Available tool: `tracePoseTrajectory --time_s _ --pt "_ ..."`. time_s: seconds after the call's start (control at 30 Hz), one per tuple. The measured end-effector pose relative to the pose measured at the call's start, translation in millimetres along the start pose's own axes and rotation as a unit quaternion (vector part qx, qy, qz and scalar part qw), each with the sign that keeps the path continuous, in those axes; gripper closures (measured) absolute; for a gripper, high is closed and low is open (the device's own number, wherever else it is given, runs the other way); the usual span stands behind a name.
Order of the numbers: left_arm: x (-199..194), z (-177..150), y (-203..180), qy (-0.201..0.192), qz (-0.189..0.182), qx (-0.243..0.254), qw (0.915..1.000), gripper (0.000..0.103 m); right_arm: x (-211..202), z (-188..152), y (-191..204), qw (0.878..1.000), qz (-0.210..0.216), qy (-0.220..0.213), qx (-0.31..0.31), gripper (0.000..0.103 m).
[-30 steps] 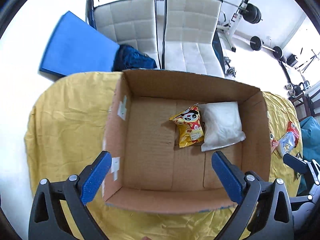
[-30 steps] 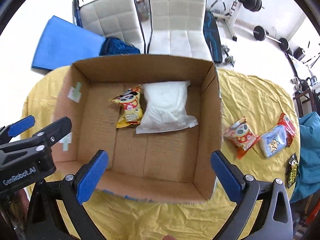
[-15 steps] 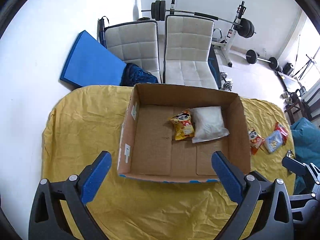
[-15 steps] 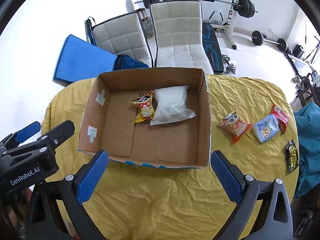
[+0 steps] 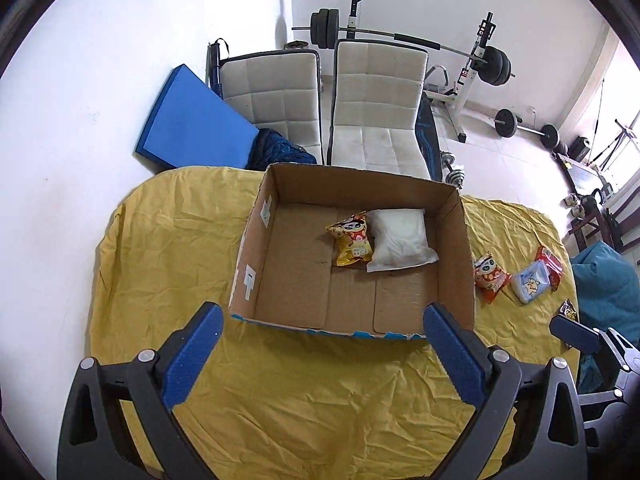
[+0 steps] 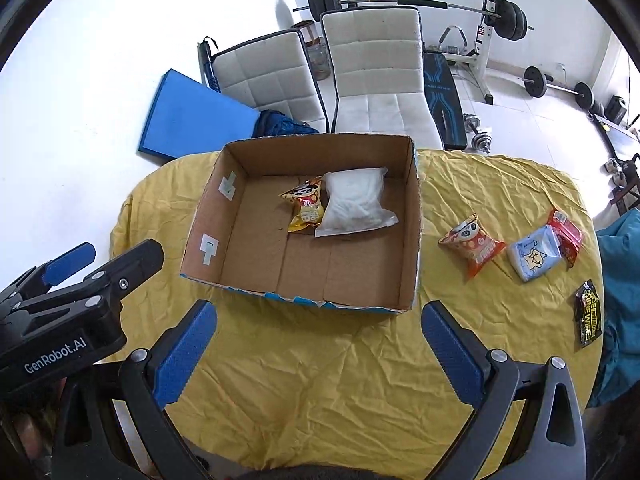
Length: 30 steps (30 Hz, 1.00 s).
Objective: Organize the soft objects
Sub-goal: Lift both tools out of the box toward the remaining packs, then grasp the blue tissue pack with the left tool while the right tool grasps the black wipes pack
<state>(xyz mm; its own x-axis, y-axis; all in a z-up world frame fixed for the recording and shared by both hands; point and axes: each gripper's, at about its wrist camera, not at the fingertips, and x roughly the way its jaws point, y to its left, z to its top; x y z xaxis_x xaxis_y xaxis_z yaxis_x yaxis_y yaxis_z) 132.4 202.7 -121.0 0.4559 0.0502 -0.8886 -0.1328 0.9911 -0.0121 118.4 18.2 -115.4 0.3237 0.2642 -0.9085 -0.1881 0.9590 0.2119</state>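
Note:
An open cardboard box [image 5: 460,240] [image 6: 412,216] stands on the yellow cloth. Inside lie a yellow snack bag [image 5: 352,240] [image 6: 306,208] and a white soft pack [image 5: 400,238] [image 6: 356,202]. To the box's right on the cloth lie an orange snack bag [image 6: 472,246] [image 5: 490,278], a light blue pack [image 6: 534,254] [image 5: 530,286], a red packet [image 6: 566,234] and a black packet [image 6: 588,312]. My left gripper [image 5: 320,354] is open and empty, held back above the cloth before the box. My right gripper [image 6: 318,350] is open and empty, also before the box.
The yellow-covered table [image 6: 320,392] has its far edge just behind the box. Two white chairs [image 6: 376,80], a blue mat [image 6: 192,116] and weight equipment [image 6: 492,8] stand beyond. A teal bag [image 6: 620,280] sits at the right edge.
Both grippers have pulled back and up from over the box; the box now looks smaller and more cloth shows in front. The items have not moved.

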Motion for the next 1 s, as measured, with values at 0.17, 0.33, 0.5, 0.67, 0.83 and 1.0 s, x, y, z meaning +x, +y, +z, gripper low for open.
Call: tracePoseTrajectory --time_s 0.17,0.33,0.5,0.67,0.83,1.0 --pt "-3.7 0.1 -25.7 0.002 -0.001 -0.004 1.0 0.0 -11.0 -1.5 -38.4 1.0 0.009 -0.002 0.018 0.0" --pt "2.3 6.2 -77.4 0.009 -0.011 0.018 0.9997 0.0 -18.4 -5.4 -116.5 0.998 -0.003 0.005 0.065 0.0" --pt "20.5 10.3 -148.6 0.025 -0.029 0.062 0.9973 0.0 -26.2 -15.6 -229.7 0.99 -0.047 0.016 0.133 0.0" --pt "50.2 11.7 -224.0 0.056 -0.058 0.112 0.9904 0.0 -21.3 -29.0 -341.1 0.977 -0.085 0.035 0.191 0.0" --pt "89.0 9.4 -298.6 0.093 -0.089 0.173 0.9764 0.0 4.0 -48.5 -444.1 0.968 -0.115 0.078 0.21 0.0" --pt "148.0 7.3 -372.4 0.124 -0.08 0.255 0.9556 0.0 53.5 -64.4 -515.3 0.963 -0.138 0.138 0.184 0.0"
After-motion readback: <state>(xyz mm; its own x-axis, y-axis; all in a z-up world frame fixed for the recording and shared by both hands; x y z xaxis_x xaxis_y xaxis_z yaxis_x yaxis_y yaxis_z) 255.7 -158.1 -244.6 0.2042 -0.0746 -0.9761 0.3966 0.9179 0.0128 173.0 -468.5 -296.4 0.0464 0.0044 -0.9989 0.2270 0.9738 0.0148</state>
